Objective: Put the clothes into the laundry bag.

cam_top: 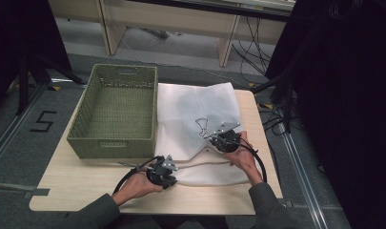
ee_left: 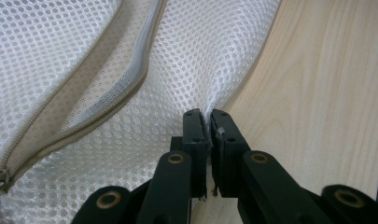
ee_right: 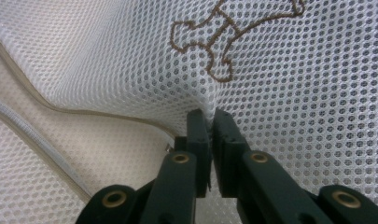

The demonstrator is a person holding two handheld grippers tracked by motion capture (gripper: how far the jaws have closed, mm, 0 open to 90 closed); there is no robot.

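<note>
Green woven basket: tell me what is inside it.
Nothing shows inside the green woven basket: its perforated floor lies bare in the high view. The near wall hides the strip of floor just behind it. The white mesh laundry bag lies beside it.

Dim overhead view, sharp bright close-ups

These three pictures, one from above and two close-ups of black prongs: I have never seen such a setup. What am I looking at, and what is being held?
A person sits at a wooden table, holding a hand-operated two-jaw gripper in each hand. The high view looks down from above: left gripper, right gripper. Each close-up comes from a camera riding on one gripper, looking along its black jaws. On the table lie a white mesh laundry bag with an open zipper and brown embroidery, and beside it a green woven basket. Both grippers are shut, each pinching a fold of the bag's mesh.
</note>
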